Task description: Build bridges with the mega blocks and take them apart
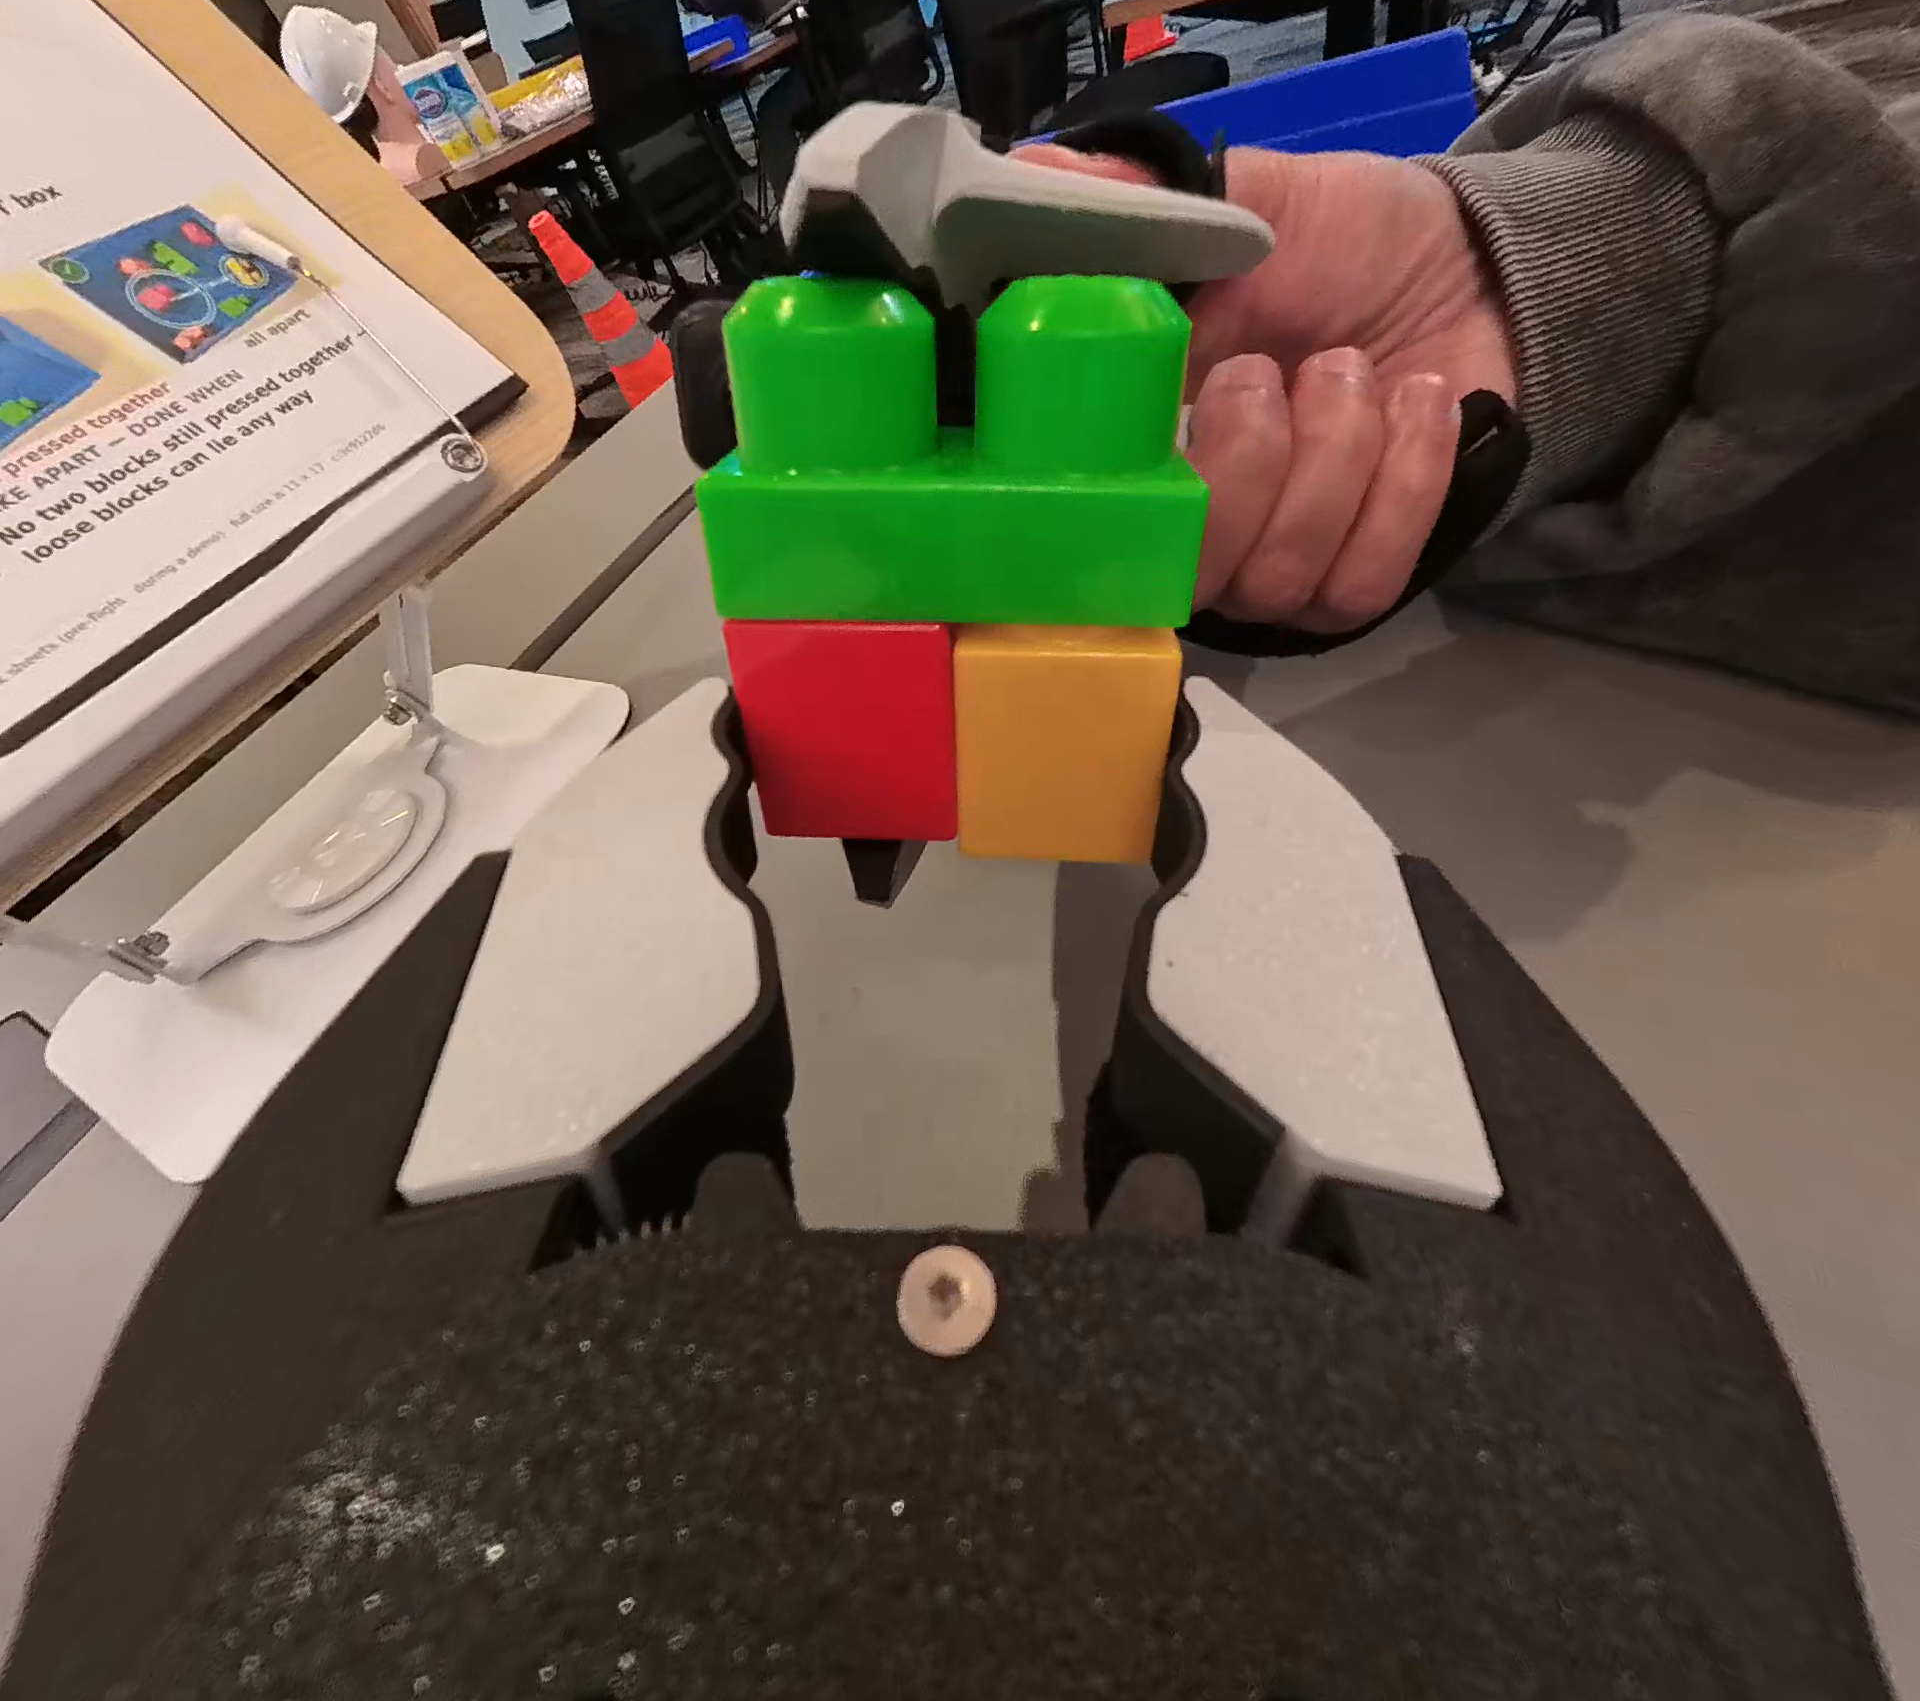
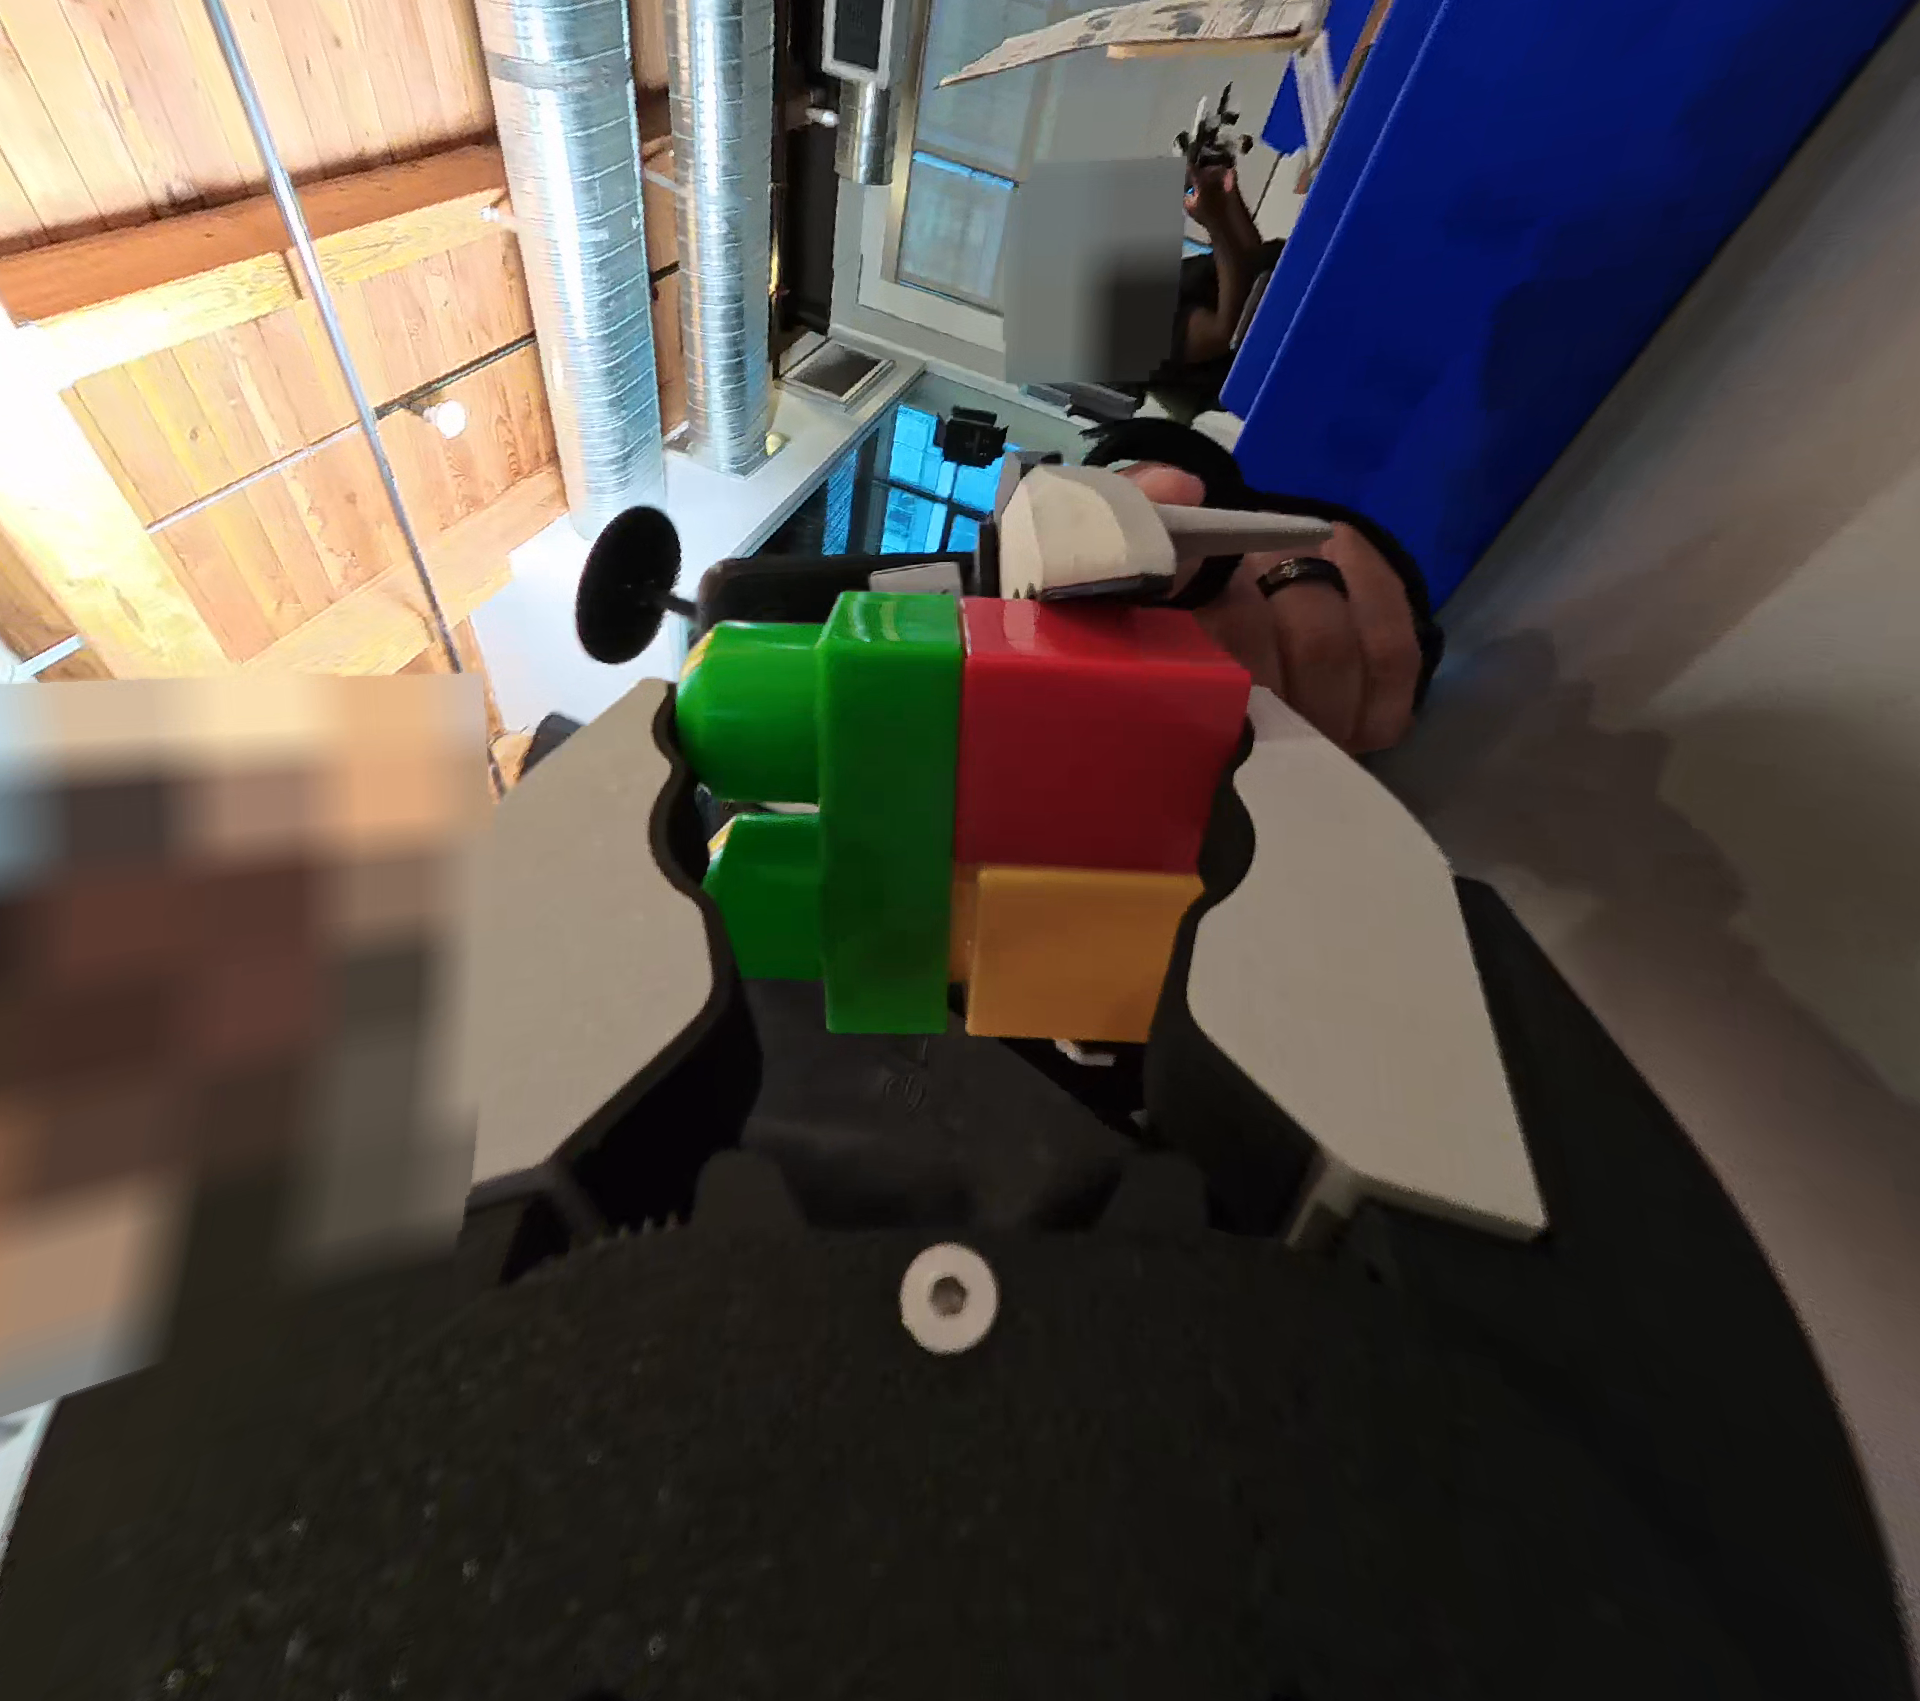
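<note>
A small bridge of three mega blocks is held in the air over the grey table (image 1: 1558, 872). A green two-stud block (image 1: 951, 550) sits on a red block (image 1: 847, 726) and a yellow block (image 1: 1065, 737). My left gripper (image 1: 956, 737) is shut on the red and yellow blocks from their two sides. My right gripper (image 2: 956, 778) is shut on the same stack from top to bottom, with one finger on the green block's (image 2: 883, 810) studs and the other under the red (image 2: 1091, 747) and yellow (image 2: 1070, 955) blocks. Its upper finger (image 1: 997, 217) shows above the studs.
A tilted document stand with an instruction sheet (image 1: 208, 363) stands at the left on a white base (image 1: 343, 820). A blue bin (image 1: 1330, 93) lies behind the hand and grey sleeve (image 1: 1714, 301). Orange cones (image 1: 613, 321), chairs and desks are farther back.
</note>
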`<control>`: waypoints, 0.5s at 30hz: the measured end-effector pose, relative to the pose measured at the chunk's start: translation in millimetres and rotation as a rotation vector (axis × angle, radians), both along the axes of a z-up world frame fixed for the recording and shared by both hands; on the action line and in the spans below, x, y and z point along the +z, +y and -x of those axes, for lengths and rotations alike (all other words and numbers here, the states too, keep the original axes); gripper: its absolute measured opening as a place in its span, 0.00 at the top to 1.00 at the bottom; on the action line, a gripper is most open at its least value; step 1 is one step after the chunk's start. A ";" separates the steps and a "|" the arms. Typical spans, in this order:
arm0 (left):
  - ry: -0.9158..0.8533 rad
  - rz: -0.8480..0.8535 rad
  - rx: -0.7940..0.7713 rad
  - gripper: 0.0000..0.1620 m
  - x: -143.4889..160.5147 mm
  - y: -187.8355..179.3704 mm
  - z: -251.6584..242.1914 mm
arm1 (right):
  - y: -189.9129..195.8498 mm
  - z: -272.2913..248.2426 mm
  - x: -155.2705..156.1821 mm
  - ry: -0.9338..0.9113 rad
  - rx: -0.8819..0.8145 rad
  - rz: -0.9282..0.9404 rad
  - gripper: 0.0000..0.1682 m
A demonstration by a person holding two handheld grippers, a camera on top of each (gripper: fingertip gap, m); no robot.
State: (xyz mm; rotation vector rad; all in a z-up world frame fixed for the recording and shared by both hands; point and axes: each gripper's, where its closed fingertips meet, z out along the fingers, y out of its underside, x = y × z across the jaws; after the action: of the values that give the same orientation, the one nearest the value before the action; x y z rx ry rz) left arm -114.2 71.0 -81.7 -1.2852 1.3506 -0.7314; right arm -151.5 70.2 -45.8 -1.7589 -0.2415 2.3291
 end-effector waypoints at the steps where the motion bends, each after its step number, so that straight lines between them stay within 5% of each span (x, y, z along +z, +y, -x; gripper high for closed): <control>1: 0.010 0.000 0.011 0.54 -1.3 1.8 0.2 | 2.5 0.7 -1.2 -0.015 -0.024 -0.001 0.44; 15: -0.069 -0.061 0.045 0.54 20.5 4.0 8.0 | -14.0 -3.3 2.7 0.106 0.056 -0.013 0.31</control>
State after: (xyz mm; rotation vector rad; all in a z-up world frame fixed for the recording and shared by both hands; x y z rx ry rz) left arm -122.1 75.0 -61.2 -1.2276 1.2753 -0.6916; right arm -148.1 56.2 -43.1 -1.6373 -0.2914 2.4447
